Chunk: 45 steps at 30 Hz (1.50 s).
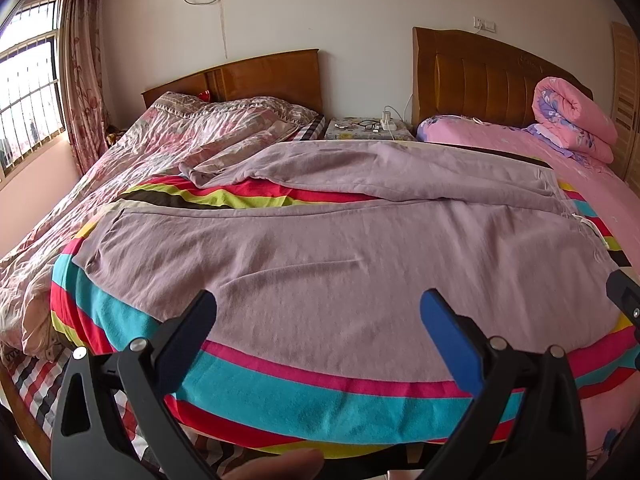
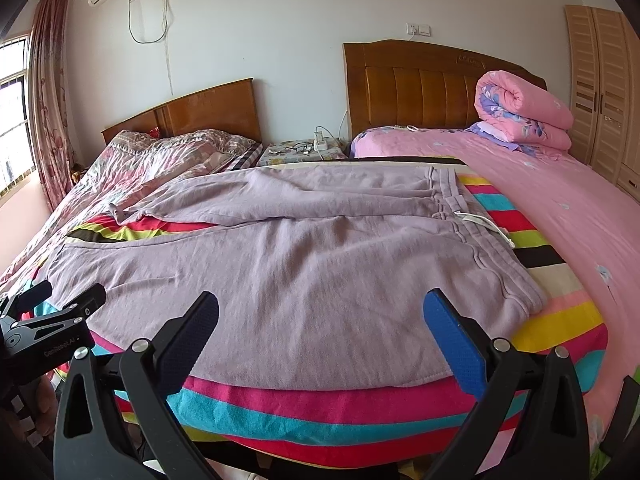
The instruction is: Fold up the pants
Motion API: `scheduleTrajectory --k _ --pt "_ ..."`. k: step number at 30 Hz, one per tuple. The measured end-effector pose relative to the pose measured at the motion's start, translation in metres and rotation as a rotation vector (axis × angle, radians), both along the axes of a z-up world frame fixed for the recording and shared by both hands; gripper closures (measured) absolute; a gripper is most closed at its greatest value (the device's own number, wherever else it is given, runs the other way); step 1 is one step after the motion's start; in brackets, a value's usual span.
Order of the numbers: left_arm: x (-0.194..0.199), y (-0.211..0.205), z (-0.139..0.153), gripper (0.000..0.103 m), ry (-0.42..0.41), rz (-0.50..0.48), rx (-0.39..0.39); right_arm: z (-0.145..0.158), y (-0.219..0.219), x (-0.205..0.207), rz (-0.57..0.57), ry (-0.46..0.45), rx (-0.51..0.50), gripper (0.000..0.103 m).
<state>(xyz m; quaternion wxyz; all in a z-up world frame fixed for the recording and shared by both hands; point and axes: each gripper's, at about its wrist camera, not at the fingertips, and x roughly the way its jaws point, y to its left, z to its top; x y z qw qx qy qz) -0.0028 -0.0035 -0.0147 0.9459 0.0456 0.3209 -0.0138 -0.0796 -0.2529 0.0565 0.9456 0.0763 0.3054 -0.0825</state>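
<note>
Mauve sweatpants (image 1: 340, 248) lie spread on a striped blanket (image 1: 280, 392), waistband to the right (image 2: 472, 216), legs running left. The far leg is rumpled, its cuff at the left (image 2: 120, 212). My left gripper (image 1: 318, 308) is open and empty, above the near leg by the front edge. My right gripper (image 2: 320, 308) is open and empty, above the near leg closer to the waistband (image 2: 520, 300). The left gripper also shows at the left edge of the right wrist view (image 2: 52, 312). The right gripper tip shows at the right edge of the left wrist view (image 1: 624, 296).
The striped blanket (image 2: 560, 320) spans two beds pushed together. A crumpled floral quilt (image 1: 160, 140) lies at the left. A pink sheet (image 2: 560, 184) and rolled pink quilt (image 2: 520, 116) are at the right. A nightstand (image 2: 300, 148) stands between the headboards. A wardrobe (image 2: 600, 92) is far right.
</note>
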Motion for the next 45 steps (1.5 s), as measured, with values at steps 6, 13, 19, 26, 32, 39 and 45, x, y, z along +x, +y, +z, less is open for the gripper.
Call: scheduleTrajectory --k 6,13,19,26,32,39,45 --pt "0.0 -0.001 -0.001 0.001 0.005 -0.002 0.001 -0.001 -0.001 0.0 -0.001 0.002 0.001 0.004" --pt "-0.001 -0.002 -0.004 0.001 0.012 -0.004 0.002 -0.004 -0.002 0.0 -0.003 0.004 0.0 0.004" --pt "0.001 -0.003 -0.005 0.001 0.02 -0.004 0.005 -0.004 -0.002 0.0 -0.003 0.005 -0.001 0.004" --pt "0.002 -0.004 -0.008 0.001 0.03 -0.008 0.006 -0.005 -0.003 0.0 -0.005 0.007 -0.002 0.004" --pt "0.007 -0.006 -0.016 0.001 0.062 -0.019 0.007 -0.013 -0.007 0.002 -0.013 0.026 -0.003 0.004" --pt "0.018 -0.01 -0.03 0.001 0.104 -0.034 0.025 -0.022 -0.012 0.012 -0.026 0.06 -0.022 0.004" --pt "0.047 -0.014 -0.035 0.001 0.173 -0.103 -0.015 -0.029 -0.023 0.038 -0.006 0.116 -0.03 0.004"
